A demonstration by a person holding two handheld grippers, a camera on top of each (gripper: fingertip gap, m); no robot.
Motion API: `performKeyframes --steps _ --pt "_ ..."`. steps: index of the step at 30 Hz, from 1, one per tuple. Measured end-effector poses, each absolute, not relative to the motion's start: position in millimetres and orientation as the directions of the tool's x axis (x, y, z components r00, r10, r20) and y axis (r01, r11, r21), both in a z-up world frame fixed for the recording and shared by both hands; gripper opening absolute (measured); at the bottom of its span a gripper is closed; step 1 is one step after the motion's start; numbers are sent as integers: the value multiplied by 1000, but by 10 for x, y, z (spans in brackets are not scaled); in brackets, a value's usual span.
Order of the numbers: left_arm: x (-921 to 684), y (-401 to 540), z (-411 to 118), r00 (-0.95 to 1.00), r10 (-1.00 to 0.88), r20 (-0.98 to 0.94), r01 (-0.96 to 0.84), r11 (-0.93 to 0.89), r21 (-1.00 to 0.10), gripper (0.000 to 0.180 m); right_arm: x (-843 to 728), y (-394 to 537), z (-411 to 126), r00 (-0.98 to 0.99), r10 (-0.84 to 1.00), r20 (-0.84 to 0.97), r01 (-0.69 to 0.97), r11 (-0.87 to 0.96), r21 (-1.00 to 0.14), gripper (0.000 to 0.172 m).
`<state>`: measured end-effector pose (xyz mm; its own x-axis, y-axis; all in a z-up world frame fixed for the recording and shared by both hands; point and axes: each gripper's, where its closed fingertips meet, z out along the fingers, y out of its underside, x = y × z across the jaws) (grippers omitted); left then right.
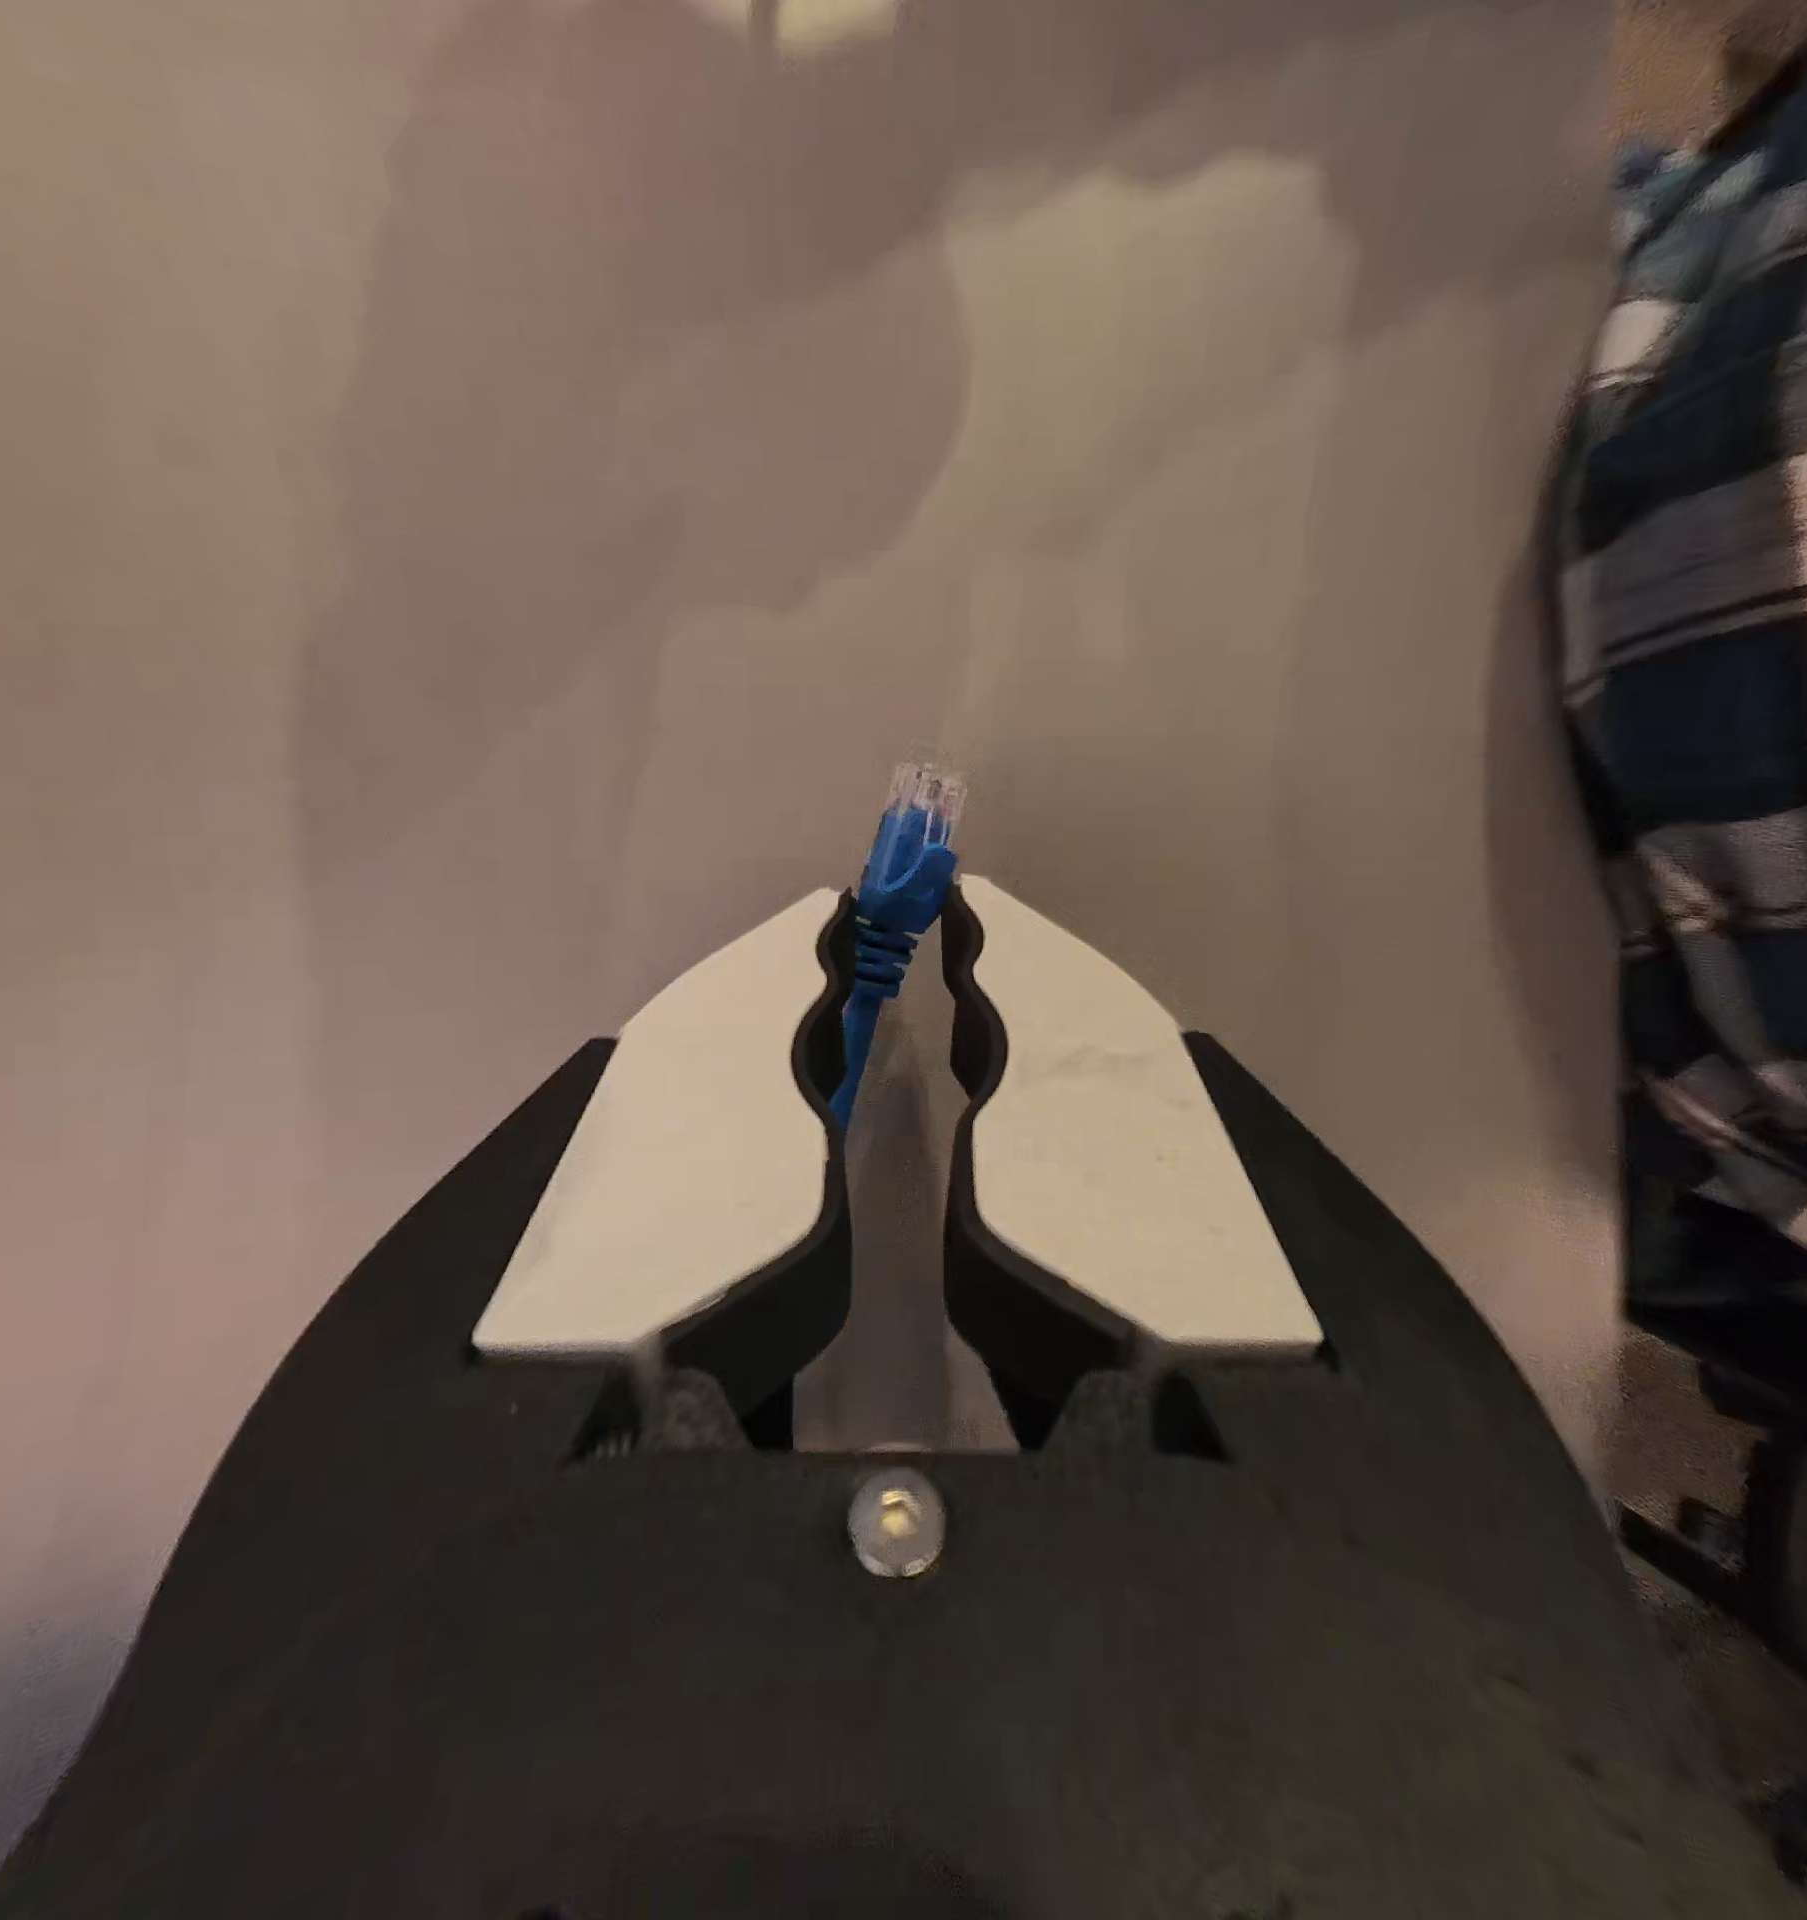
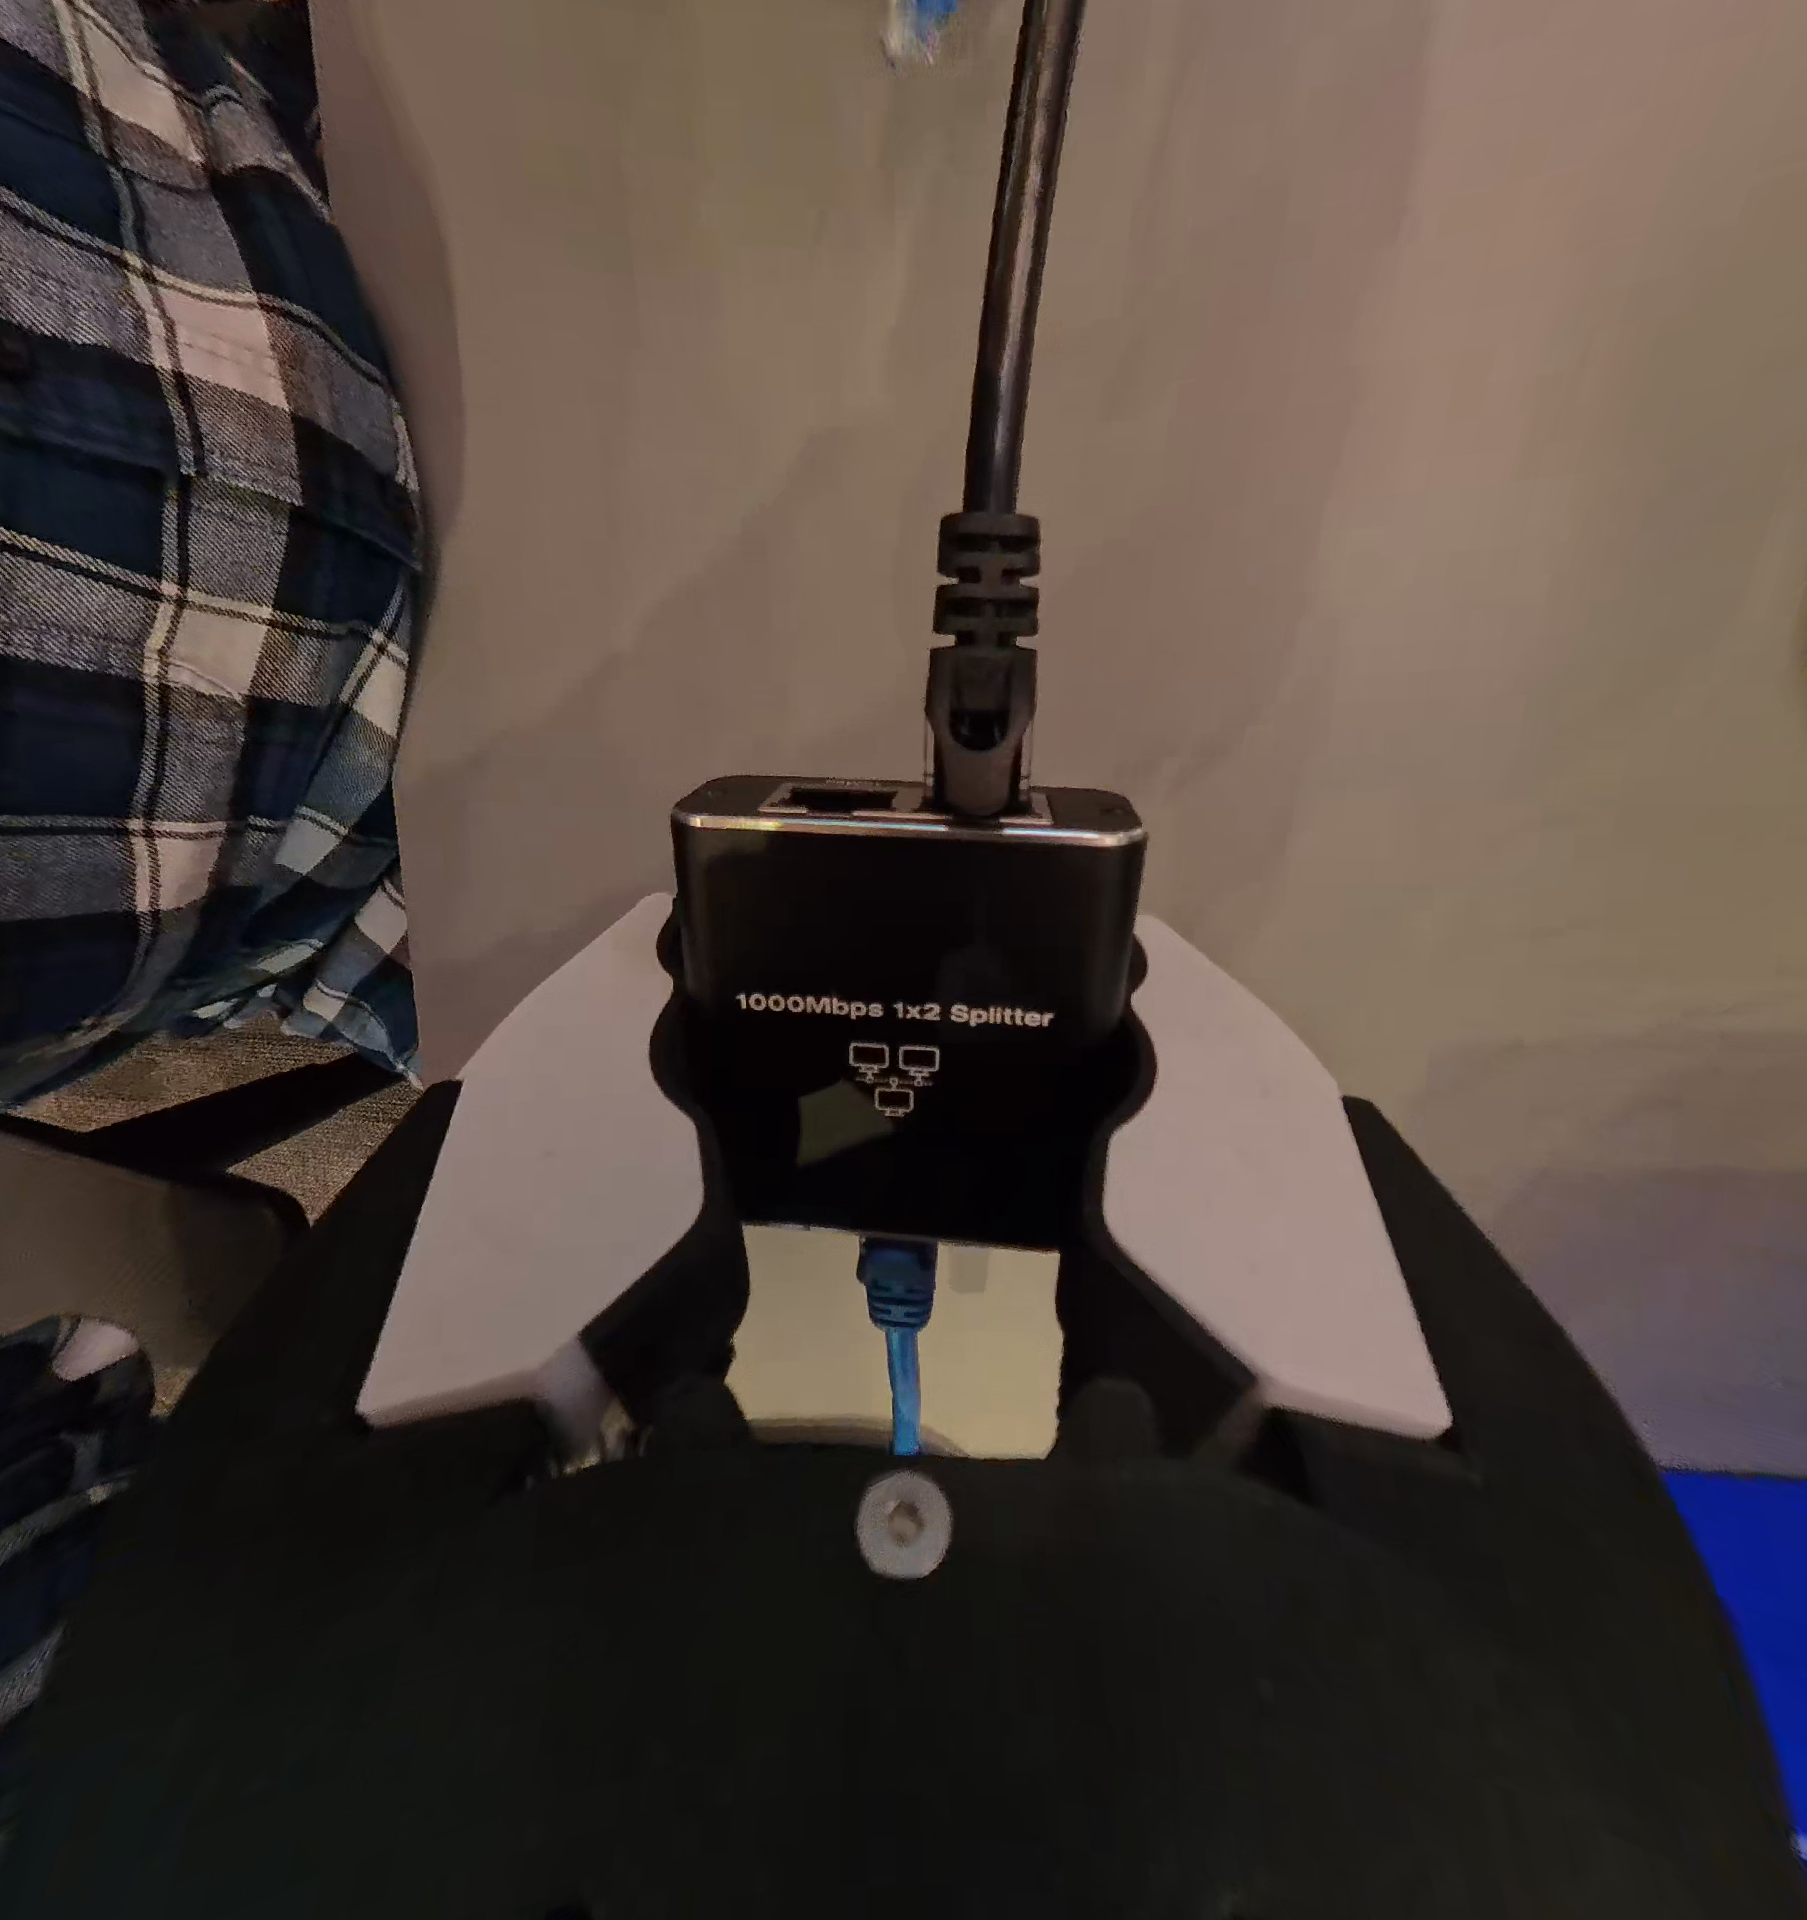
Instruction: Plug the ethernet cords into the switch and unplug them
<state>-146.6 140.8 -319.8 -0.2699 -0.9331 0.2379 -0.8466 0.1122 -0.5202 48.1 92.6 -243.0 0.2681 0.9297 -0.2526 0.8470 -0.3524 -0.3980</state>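
Glossy black, the boxy switch (image 2: pixel 904 935) bearing white lettering sits clamped in the right gripper (image 2: pixel 904 925), a ribbed black cord (image 2: pixel 987 623) plugged into its top. Left gripper (image 1: pixel 901 894) pinches a blue ethernet cord (image 1: pixel 894 914) with a clear plug.

1 switch (image 2: pixel 904 914), 3 cords (image 2: pixel 1003 312)

**Black grippers, pale fingers, plaid shirt**

Each gripper, left (image 1: pixel 901 894) and right (image 2: pixel 904 935), has a matte black body, off-white finger plates edged with wavy black pads, and one silver screw (image 2: pixel 902 1525). The person wears a blue-and-white plaid shirt (image 2: pixel 151 520).
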Motion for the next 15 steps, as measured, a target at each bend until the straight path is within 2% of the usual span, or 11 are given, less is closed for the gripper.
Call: performKeyframes --steps 3,5,8,10,15 --pt "-1366 1514 -3402 -241 -953 184 -861 123 -493 17 542 863 -2456 269 928 -258 842 -357 -404 76" --pt "-1324 1576 -3438 -232 -966 114 -859 148 -490 30 580 835 -2482 269 927 -262 839 -359 -408 76" --pt "-1268 1650 -3283 -218 -976 -17 -815 191 -547 36 629 816 -2494 271 927 -260 831 -361 -423 76" --pt "-1277 1666 -3144 -232 -959 -160 -769 282 -573 37 656 810 -2499 270 927 -260 825 -362 -433 76" --pt "-1361 1532 -3211 -333 -836 -435 -722 523 -453 32 704 803 -2535 269 927 -261 819 -363 -444 76"
